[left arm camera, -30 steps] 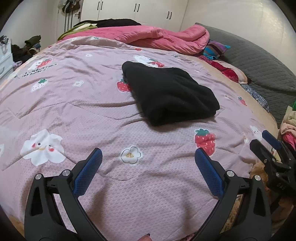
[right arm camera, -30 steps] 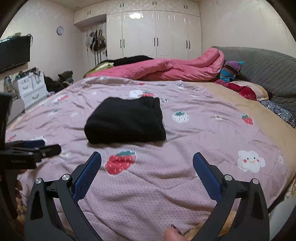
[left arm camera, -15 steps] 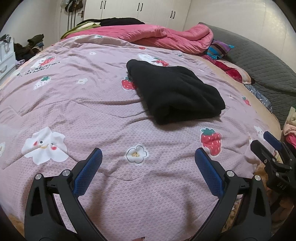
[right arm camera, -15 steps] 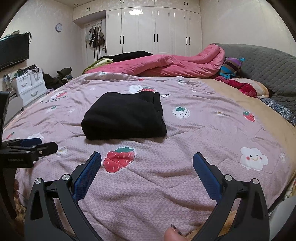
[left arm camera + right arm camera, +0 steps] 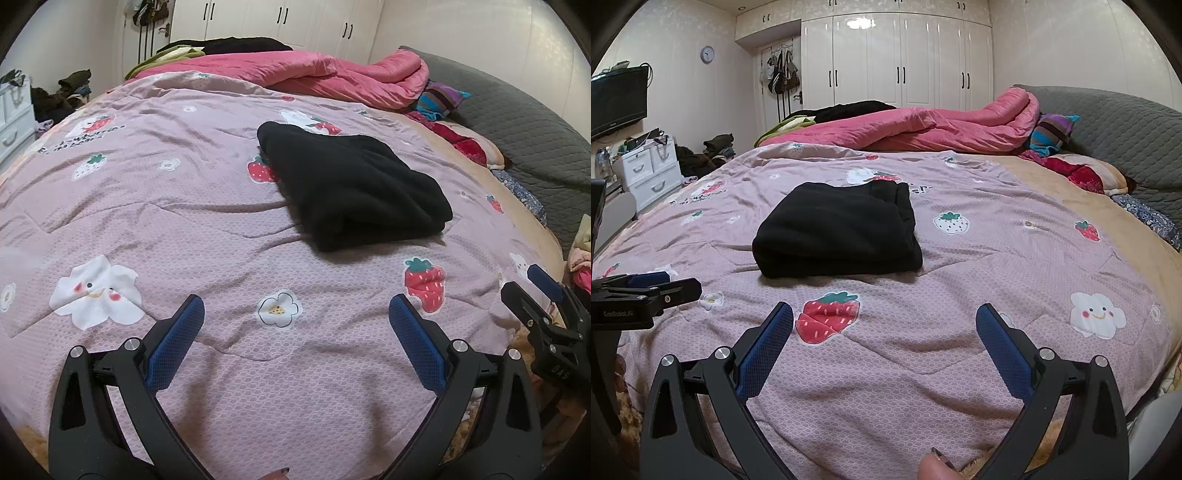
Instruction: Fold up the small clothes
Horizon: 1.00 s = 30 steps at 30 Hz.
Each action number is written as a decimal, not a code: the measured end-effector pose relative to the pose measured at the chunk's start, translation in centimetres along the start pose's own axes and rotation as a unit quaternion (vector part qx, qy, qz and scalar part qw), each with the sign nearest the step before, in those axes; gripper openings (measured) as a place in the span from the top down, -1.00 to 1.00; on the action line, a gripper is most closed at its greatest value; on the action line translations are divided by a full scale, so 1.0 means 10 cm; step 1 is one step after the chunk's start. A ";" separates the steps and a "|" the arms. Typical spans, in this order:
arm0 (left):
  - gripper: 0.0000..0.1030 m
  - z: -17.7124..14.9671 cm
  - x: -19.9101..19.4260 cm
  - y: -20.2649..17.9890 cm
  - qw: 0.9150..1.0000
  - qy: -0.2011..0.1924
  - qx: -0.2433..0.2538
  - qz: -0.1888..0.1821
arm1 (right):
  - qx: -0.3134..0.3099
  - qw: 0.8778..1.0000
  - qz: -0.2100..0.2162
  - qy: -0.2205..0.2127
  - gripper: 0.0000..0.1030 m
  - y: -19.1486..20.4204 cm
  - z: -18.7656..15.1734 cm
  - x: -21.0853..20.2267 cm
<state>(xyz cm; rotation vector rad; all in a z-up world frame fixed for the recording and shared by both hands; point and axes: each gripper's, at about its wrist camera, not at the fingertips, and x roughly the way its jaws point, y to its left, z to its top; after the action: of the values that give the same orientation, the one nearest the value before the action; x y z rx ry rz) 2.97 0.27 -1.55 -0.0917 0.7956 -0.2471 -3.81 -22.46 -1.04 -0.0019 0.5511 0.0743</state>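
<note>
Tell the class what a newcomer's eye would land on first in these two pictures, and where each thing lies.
First, the folded black garment, a dark block lying mid-bed on the pink strawberry-print quilt. Next, the rumpled pink duvet heaped along the bed's far side. Nearest, the left gripper and right gripper hang open and empty above the quilt.

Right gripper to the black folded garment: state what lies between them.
Only bedspread. In the right wrist view, a printed strawberry sits between the open right gripper and the black folded garment; no object intervenes.
</note>
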 end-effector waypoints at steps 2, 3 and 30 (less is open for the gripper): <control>-0.82 -0.01 -0.01 -0.01 1.000 0.001 0.000 0.002 | 0.000 1.000 0.002 0.000 -0.92 0.00 0.00 0.00; -0.82 -0.01 -0.01 0.00 1.000 0.000 0.000 0.003 | 0.000 1.000 0.001 0.001 -0.92 0.00 0.00 0.00; -0.82 -0.01 -0.02 -0.02 1.000 -0.001 0.003 0.011 | 0.003 1.000 -0.001 0.000 -0.92 -0.01 0.01 0.00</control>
<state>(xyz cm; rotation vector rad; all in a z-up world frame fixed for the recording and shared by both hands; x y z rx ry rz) 2.74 0.13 -1.40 -0.0768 0.7931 -0.2282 -3.77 -22.56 -0.99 0.0042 0.5507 0.0713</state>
